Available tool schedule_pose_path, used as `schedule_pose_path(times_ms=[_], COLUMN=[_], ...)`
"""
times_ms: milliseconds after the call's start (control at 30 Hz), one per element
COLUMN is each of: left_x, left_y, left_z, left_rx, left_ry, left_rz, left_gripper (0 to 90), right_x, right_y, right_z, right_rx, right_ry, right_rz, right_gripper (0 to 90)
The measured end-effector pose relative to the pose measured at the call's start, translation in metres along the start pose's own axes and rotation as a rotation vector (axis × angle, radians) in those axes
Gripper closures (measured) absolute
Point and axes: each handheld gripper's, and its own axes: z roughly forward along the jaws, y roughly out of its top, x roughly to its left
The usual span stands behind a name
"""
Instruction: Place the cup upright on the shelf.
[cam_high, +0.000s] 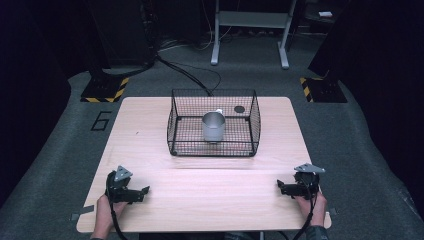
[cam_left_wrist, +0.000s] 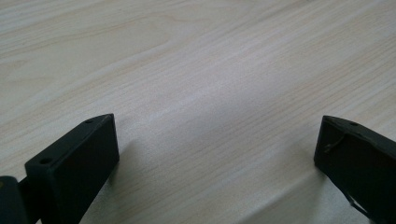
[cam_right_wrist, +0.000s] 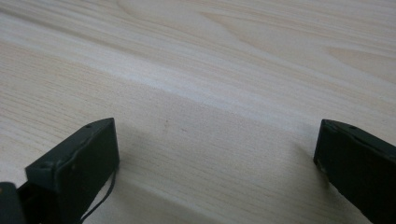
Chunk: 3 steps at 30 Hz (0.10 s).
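A black wire basket (cam_high: 175, 107) stands on the far middle of the pale wooden table (cam_high: 200, 185). Inside it sits an upright grey metal cup (cam_high: 213, 126), and a small dark round thing (cam_high: 239, 109) lies behind the cup. My left gripper (cam_high: 142, 192) rests on the table near its front left corner, open, with bare wood between its jaws (cam_left_wrist: 217, 135). At the front right my right gripper (cam_high: 281, 186) lies on the table, open too, with nothing between its jaws (cam_right_wrist: 217, 135). Both point inward, well short of the basket.
Grey floor surrounds the table, with a painted 6 (cam_high: 101, 120) at the left. Yellow-black striped bases (cam_high: 106, 89) (cam_high: 322, 89) stand at both far sides. A cable (cam_high: 187, 75) runs across the floor behind the basket, and a white metal frame (cam_high: 250, 30) stands farther back.
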Motion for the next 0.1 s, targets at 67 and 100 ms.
schedule_pose_path(times_ms=[67, 100], left_x=[0.0003, 0.0003], left_y=[0.0, 0.0002], left_z=[0.0007, 0.0006], left_rx=[-0.003, -0.001], left_ry=[0.006, 0.007], left_rz=[-0.004, -0.005], left_gripper=[0.0, 0.0], right_x=[0.0, -0.0002], right_y=[0.0, 0.0], right_z=[0.0, 0.0002], right_rx=[0.0, 0.0], right_ry=[-0.001, 0.001], right_rz=[0.0, -0.003], right_gripper=[0.0, 0.0])
